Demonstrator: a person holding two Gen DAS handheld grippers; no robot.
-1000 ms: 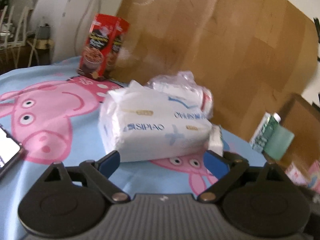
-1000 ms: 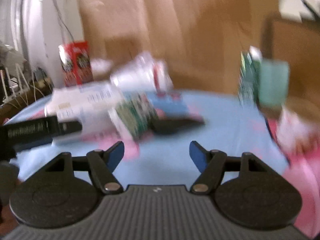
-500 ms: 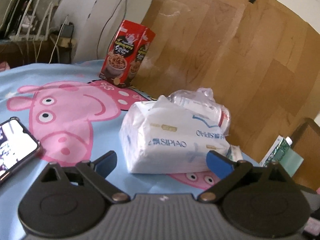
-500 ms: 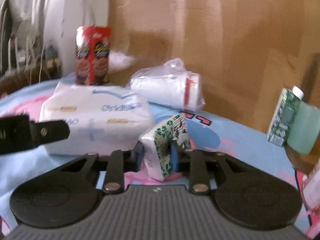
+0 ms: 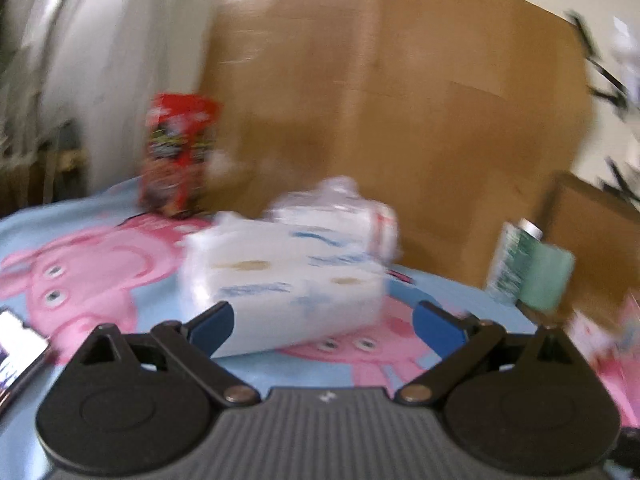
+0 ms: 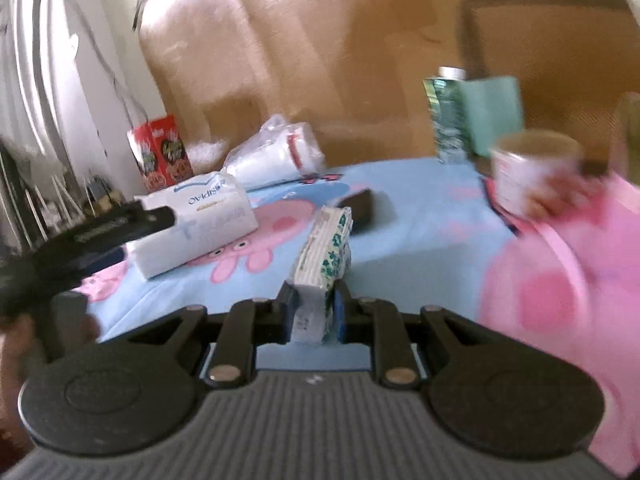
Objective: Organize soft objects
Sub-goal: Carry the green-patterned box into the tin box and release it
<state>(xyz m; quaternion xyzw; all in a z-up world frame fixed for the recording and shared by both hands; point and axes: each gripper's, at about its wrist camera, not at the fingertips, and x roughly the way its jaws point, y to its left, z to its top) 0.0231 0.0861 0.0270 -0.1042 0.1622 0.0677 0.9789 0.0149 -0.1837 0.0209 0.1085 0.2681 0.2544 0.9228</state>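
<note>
My right gripper [image 6: 311, 307] is shut on a small green-and-white tissue pack [image 6: 326, 248] and holds it above the blue cartoon cloth [image 6: 420, 240]. A large white tissue pack [image 5: 288, 280] lies on the cloth just ahead of my open left gripper [image 5: 324, 322], between its blue fingertips [image 5: 210, 322]. It also shows in the right wrist view [image 6: 196, 220]. Behind it lies a clear bag of white soft goods [image 5: 340, 212], seen too in the right wrist view [image 6: 280, 156]. The left gripper shows there as a black arm [image 6: 100, 232].
A red snack box [image 5: 176, 156] stands at the back left. A green carton [image 6: 472, 112] stands at the back right, a paper cup [image 6: 532, 172] near it. A dark object [image 6: 356, 204] lies mid-cloth. A phone [image 5: 16, 344] lies at the left. A brown board stands behind.
My right gripper closed on the small tissue pack and has lifted it back and to the right, away from the large pack. The left gripper has stayed open and shifted slightly.
</note>
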